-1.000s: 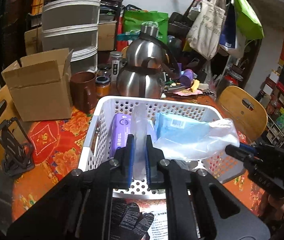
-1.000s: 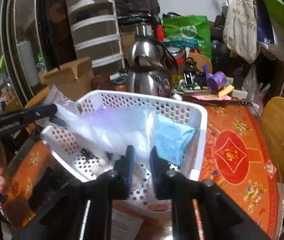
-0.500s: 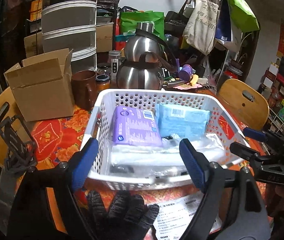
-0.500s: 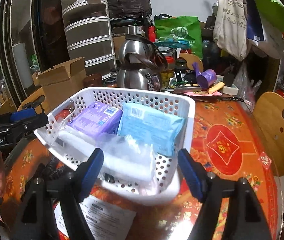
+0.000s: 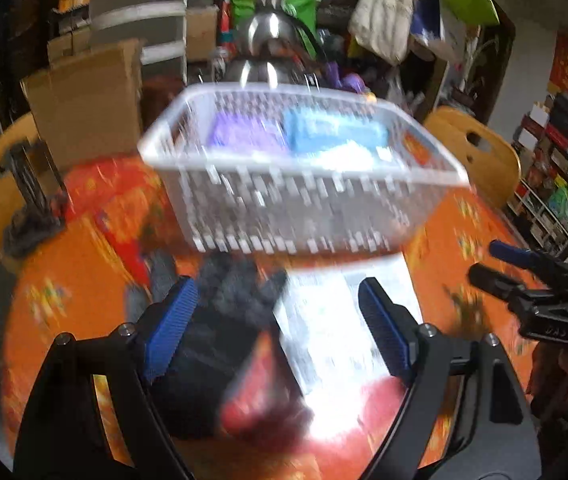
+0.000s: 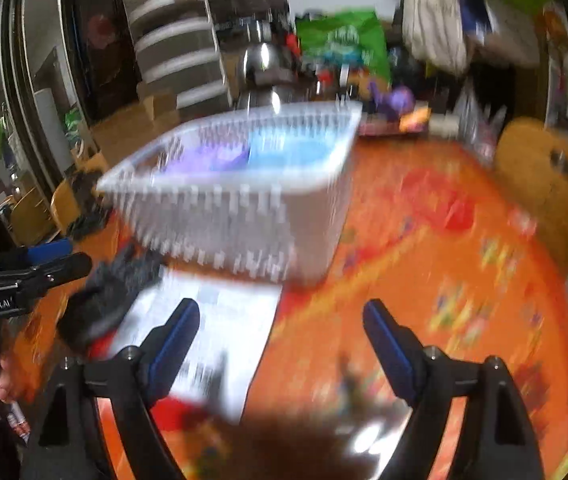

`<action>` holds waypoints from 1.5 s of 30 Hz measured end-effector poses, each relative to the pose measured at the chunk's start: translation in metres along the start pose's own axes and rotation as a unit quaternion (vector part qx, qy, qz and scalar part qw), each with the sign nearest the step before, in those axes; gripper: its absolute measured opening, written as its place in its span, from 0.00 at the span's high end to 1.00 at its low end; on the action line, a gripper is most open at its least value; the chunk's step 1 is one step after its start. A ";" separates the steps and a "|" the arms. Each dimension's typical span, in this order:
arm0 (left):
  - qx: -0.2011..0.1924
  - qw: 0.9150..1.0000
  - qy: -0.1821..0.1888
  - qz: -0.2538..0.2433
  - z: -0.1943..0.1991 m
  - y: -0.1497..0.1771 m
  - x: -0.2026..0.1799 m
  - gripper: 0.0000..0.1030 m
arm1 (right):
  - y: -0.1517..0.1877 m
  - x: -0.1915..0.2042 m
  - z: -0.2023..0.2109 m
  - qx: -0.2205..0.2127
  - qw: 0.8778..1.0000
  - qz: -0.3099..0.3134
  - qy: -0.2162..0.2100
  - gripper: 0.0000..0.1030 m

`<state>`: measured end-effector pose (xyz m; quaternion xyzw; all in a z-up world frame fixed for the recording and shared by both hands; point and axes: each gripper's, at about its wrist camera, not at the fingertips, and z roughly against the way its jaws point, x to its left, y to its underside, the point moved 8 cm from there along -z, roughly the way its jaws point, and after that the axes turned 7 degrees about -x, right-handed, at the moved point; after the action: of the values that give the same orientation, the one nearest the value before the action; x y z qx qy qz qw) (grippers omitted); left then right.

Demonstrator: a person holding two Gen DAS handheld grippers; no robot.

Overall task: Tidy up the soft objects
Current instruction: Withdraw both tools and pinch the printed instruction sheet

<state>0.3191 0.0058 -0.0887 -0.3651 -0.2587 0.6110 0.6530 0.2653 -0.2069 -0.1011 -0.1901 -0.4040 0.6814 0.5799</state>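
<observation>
Left gripper (image 5: 274, 316): jaws spread wide, blue pads (image 5: 172, 322) facing each other, nothing between them; black finger arms reach forward from the bottom of its own view. Seen from the right wrist camera it enters at left edge, held in a bare hand (image 6: 4, 386), fingers pointing right. Right gripper (image 6: 280, 336): jaws likewise wide apart, holding nothing. In the left wrist view it appears at right edge, fingers pointing left. Both views motion-blurred
</observation>
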 end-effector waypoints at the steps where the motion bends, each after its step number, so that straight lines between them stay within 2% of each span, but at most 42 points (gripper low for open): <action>1: 0.006 1.000 0.002 0.000 0.000 0.010 -0.003 0.21 | 0.012 0.001 -0.004 0.014 1.000 -0.002 -0.003 0.19; 3: 0.025 1.000 0.016 0.000 -0.005 0.037 -0.015 0.21 | 0.029 0.005 -0.008 0.031 0.999 0.002 -0.008 0.19; 7: 0.049 0.998 0.027 -0.011 -0.016 0.069 -0.034 0.21 | 0.045 0.015 -0.012 0.044 0.999 0.009 -0.023 0.19; 15: 0.090 0.995 0.030 -0.007 -0.043 0.096 -0.035 0.23 | 0.055 0.029 -0.024 0.062 0.997 0.024 -0.033 0.21; 18: 0.097 0.995 0.032 -0.006 -0.051 0.098 -0.033 0.23 | 0.058 0.033 -0.031 0.074 0.996 0.031 -0.033 0.25; 21: 0.096 0.995 0.033 -0.013 -0.056 0.097 -0.033 0.24 | 0.057 0.037 -0.036 0.075 0.996 0.037 -0.034 0.38; 23: 0.094 0.995 0.039 -0.013 -0.058 0.096 -0.034 0.32 | 0.056 0.041 -0.039 0.075 0.995 0.035 -0.048 0.54; 24: 0.093 0.995 0.043 -0.013 -0.058 0.095 -0.035 0.36 | 0.056 0.043 -0.040 0.076 0.995 0.032 -0.057 0.57; 25: 0.091 0.995 0.046 -0.014 -0.059 0.094 -0.036 0.44 | 0.056 0.046 -0.041 0.078 0.994 0.028 -0.071 0.58; 28: 0.090 0.993 0.075 -0.013 -0.058 0.092 -0.044 0.52 | 0.056 0.049 -0.042 0.079 0.994 0.037 -0.070 0.60; 29: 0.092 0.992 0.083 -0.010 -0.057 0.091 -0.045 0.54 | 0.057 0.051 -0.041 0.081 0.993 0.033 -0.083 0.61; 33: 0.095 0.987 0.127 0.013 -0.056 0.090 -0.051 0.54 | 0.056 0.055 -0.042 0.081 0.992 0.036 -0.086 0.61; 36: 0.094 0.987 0.131 0.010 -0.055 0.091 -0.054 0.56 | 0.057 0.059 -0.043 0.081 0.993 0.049 -0.075 0.66; 38: 0.092 0.987 0.133 0.009 -0.055 0.091 -0.055 0.63 | 0.057 0.058 -0.044 0.082 0.993 0.049 -0.073 0.74; 41: 0.090 0.986 0.138 0.028 -0.054 0.093 -0.052 0.66 | 0.057 0.060 -0.044 0.080 0.993 0.050 -0.075 0.79; 45: 0.088 0.986 0.139 0.028 -0.055 0.094 -0.051 0.69 | 0.058 0.060 -0.039 0.075 0.993 0.057 -0.071 0.82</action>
<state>0.2985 -0.0549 -0.1907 -0.3945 -0.1002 0.5930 0.6947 0.2418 -0.1376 -0.1568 -0.1196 -0.3803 0.7538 0.5224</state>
